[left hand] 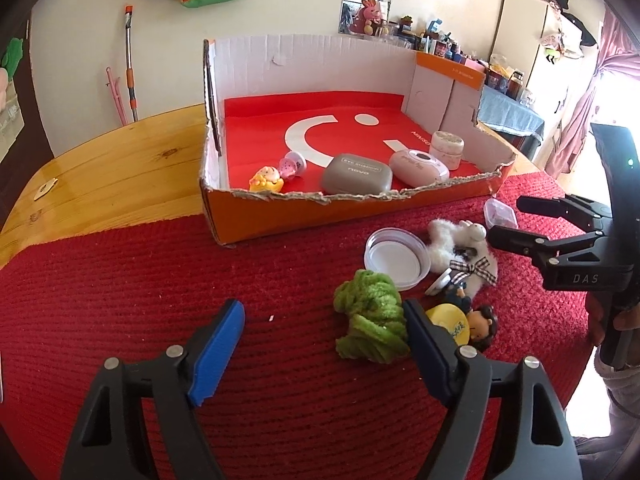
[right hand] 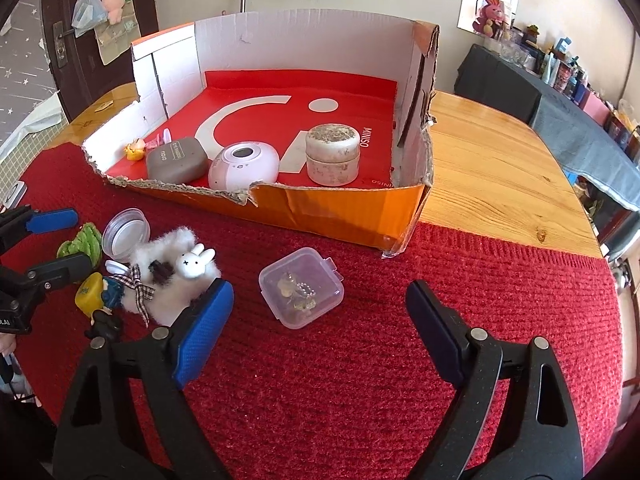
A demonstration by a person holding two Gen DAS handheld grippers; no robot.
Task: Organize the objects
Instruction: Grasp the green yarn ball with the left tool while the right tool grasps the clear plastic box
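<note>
On the red mat, five items already sit in the cardboard box at upper centre, while six wait at left with the left gripper and right gripper both spread, empty.

Glossy wooden table, ribbed red cloth mat, torn cardboard box

A wooden table carries a red mat. On the mat sit a cardboard box, clear case, plush rabbit, lid, green yarn and doll.
</note>
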